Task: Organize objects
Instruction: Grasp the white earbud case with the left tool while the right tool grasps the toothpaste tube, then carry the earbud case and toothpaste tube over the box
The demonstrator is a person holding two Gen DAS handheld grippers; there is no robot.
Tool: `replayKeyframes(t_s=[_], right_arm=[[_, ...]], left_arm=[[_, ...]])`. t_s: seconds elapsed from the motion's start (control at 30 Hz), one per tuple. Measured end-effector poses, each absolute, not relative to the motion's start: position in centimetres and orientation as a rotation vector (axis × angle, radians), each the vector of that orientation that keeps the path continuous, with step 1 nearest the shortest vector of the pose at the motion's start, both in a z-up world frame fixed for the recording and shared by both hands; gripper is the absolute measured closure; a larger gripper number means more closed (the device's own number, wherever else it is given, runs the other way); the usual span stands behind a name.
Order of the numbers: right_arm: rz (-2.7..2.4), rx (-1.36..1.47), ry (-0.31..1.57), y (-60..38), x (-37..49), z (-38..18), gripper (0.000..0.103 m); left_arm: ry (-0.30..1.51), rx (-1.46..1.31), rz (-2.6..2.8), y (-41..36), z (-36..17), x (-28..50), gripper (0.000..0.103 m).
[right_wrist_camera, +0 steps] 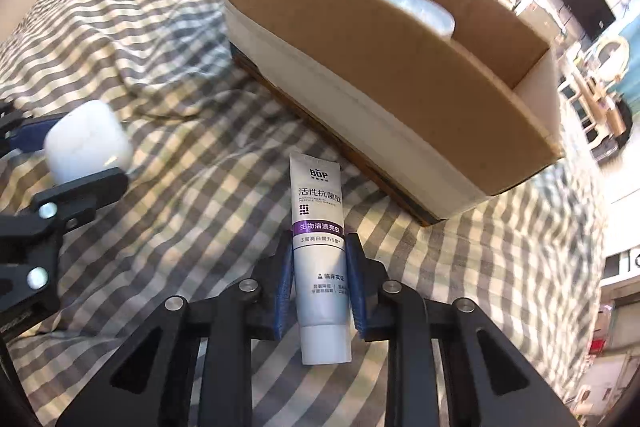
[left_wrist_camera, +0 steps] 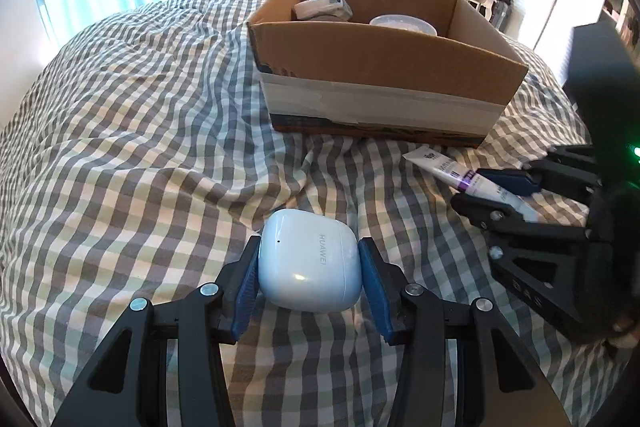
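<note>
My left tongs (left_wrist_camera: 310, 269) clasp a pale-blue Huawei earbud case (left_wrist_camera: 310, 259), both blue pads touching its sides; it sits low on the checked bed cover (left_wrist_camera: 120, 147). My right tongs (right_wrist_camera: 320, 279) straddle a BOP toothpaste tube (right_wrist_camera: 320, 247) lying on the cover, pads at its flanks, though I cannot tell if they grip. Ahead of both sits the open cardboard box (left_wrist_camera: 380, 67), already holding a tissue pack (left_wrist_camera: 324, 7) and a round lid (left_wrist_camera: 402, 23). I judge each lift should clear the near wall before release.
</note>
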State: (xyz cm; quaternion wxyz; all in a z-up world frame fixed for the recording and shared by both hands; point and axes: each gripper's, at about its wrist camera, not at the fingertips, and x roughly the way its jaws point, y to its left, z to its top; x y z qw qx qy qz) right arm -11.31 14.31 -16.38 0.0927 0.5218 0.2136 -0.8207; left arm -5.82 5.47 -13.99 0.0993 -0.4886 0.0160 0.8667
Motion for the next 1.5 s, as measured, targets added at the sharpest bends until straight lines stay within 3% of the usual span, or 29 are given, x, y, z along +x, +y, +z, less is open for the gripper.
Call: replayKeyframes(t_s=[0.37, 0.87, 1.5], right_arm=[[-2.614, 1.384, 0.538, 13.0, -8.1, -9.9, 0.079], [-2.733, 1.188, 0.421, 12.4, -5.9, -2.0, 0.079], [-2.872, 1.11, 0.204, 17.0, -17.2, 2.0, 0.079]], left_arm=[[0.009, -1.368, 2.619, 4.0, -11.2, -5.1, 0.055], [0.14, -1.05, 2.744, 5.0, -2.8, -4.0, 0.054], [0.292, -0.85, 2.832, 8.5, 1.9, -16.0, 0.054]])
